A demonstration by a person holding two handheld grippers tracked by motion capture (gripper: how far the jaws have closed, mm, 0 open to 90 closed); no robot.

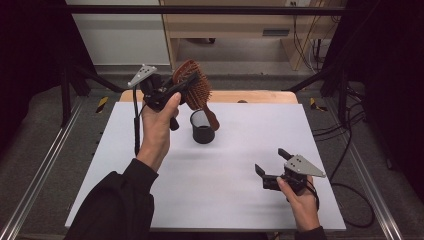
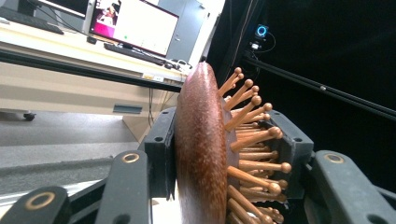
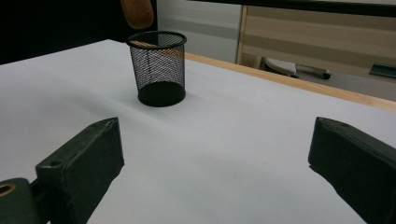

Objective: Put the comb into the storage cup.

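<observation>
A brown wooden hairbrush (image 1: 196, 90) hangs in the air over the table's far middle, its head clamped in my left gripper (image 1: 186, 84). Its handle tip points down at the rim of a black mesh cup (image 1: 202, 127). In the left gripper view the jaws squeeze the brush head (image 2: 201, 154), one on the smooth back and one on the bristles. My right gripper (image 1: 271, 162) rests low at the front right, open with nothing between its jaws. In the right gripper view the mesh cup (image 3: 158, 68) stands upright ahead, with the brush handle tip (image 3: 137, 12) just above it.
The white table top (image 1: 220, 170) has a wooden strip (image 1: 260, 96) along its far edge. Black frame bars and cables (image 1: 350, 150) flank the table on both sides. A desk with a monitor (image 2: 135, 23) stands beyond.
</observation>
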